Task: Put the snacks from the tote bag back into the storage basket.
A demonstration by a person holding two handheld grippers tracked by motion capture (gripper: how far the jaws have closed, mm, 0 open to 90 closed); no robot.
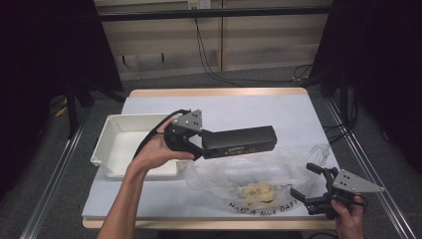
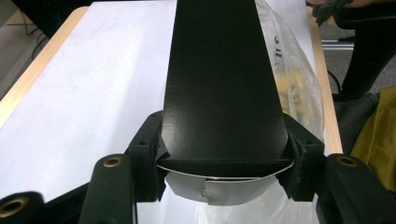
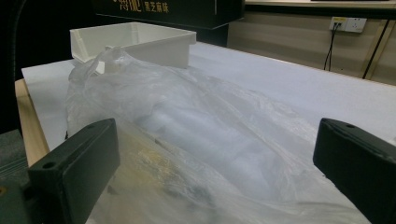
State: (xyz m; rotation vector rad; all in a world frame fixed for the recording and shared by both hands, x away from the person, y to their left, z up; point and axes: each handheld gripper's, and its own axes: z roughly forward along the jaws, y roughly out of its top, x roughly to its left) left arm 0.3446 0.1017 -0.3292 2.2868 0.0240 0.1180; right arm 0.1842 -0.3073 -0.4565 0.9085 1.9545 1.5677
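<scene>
Black box (image 1: 239, 142) is clamped at one end in the left tool (image 1: 201, 144), held level above the plastic bag (image 1: 249, 179) on the counter (image 1: 249, 107). Right tool (image 1: 308, 184), jaws spread, sits at the bag's edge, likely to hold it open.

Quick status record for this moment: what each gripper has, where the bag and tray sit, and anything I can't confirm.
left gripper: shut on the black box, held by one end, above the table
black box: long, lying level, over the far edge of the plastic bag
right gripper: open, jaws either side of the bag's right end
plastic bag: clear, crumpled, on the white table cover; yellowish contents inside, printed text along the near edge
white tray: left of the bag, looks empty
unconfirmed: whether the right jaws touch the bag
</scene>
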